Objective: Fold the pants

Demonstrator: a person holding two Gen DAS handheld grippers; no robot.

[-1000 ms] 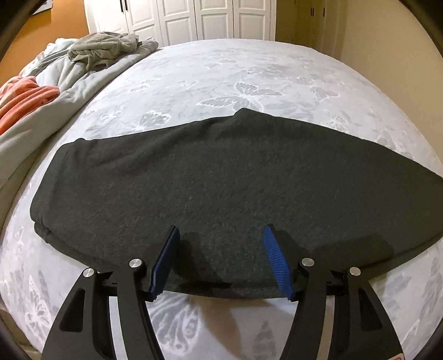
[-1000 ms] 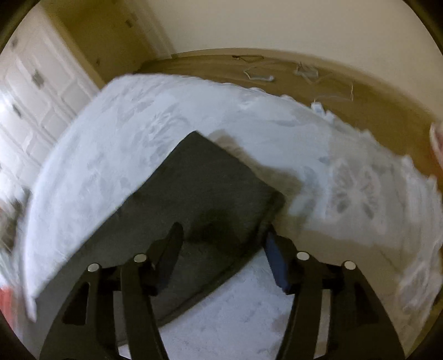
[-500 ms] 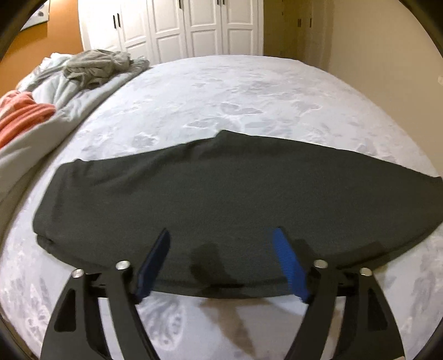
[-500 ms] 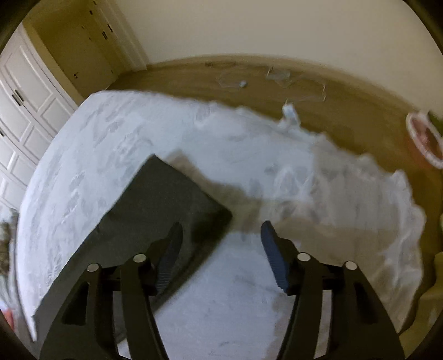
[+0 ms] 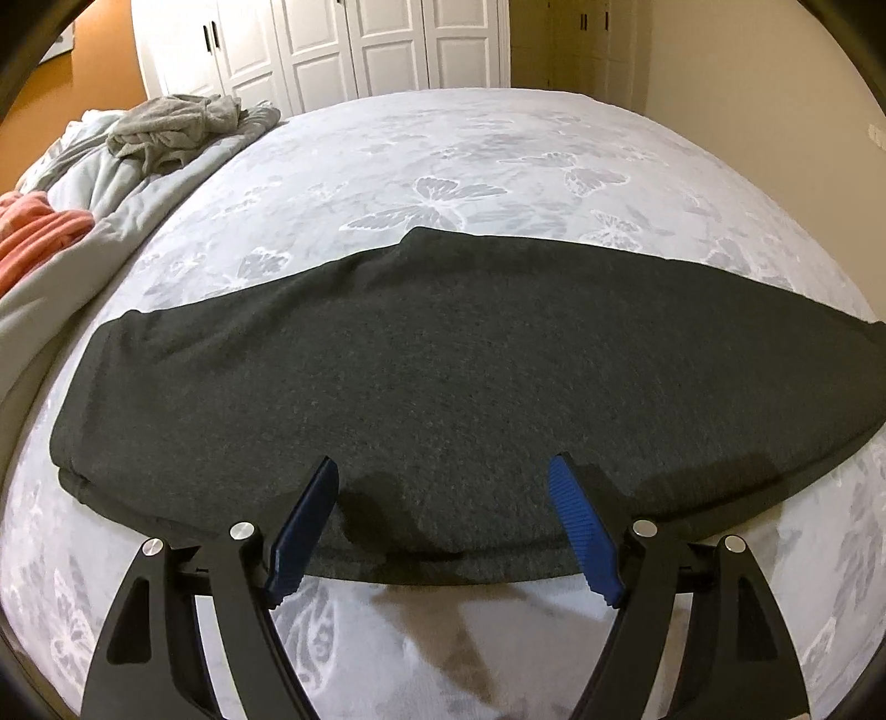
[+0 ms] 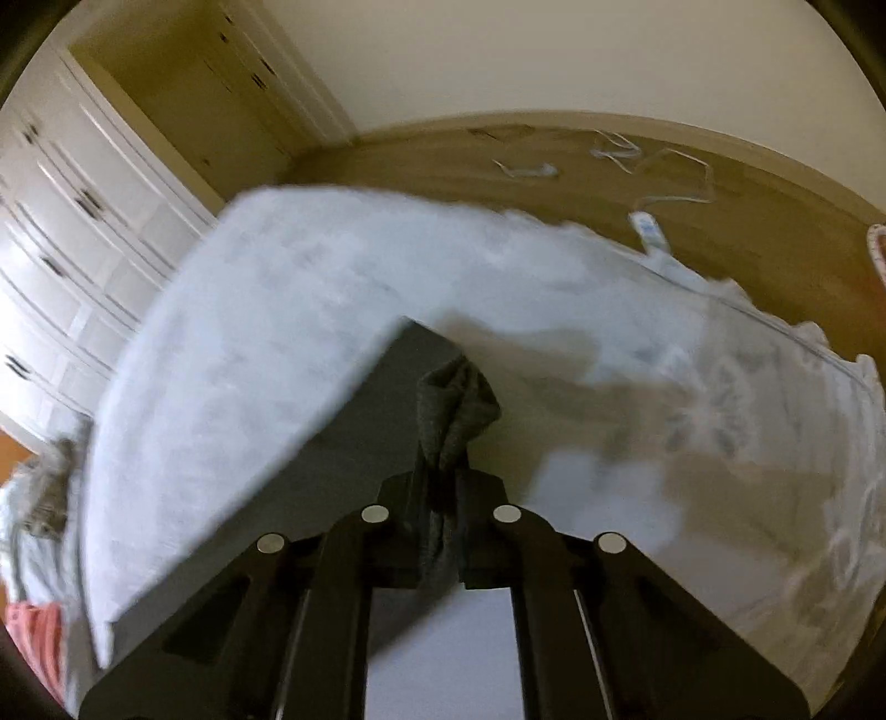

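Pants [image 5: 443, 376] flat across bed [image 5: 498, 166], already halved lengthwise. Right gripper [image 6: 443, 487] has just snapped closed, now pinching far-right hem corner, lifting. Left gripper [image 5: 443, 509] spread, hovering over near edge. Cross fold starting.

Dark grey pants [image 5: 443, 376] spread flat and folded lengthwise across a white butterfly-print bed [image 5: 443, 155], waist end at left, leg end running off to the right. Left gripper [image 5: 443, 498] poised over the near edge, its 2 blue pads [image 5: 581, 526] wide apart and clear of the cloth. At far left, a grey blanket [image 5: 111, 183], a crumpled grey garment [image 5: 171, 122] on it and an orange cloth [image 5: 39, 232]; white closet doors [image 5: 343, 44] behind.
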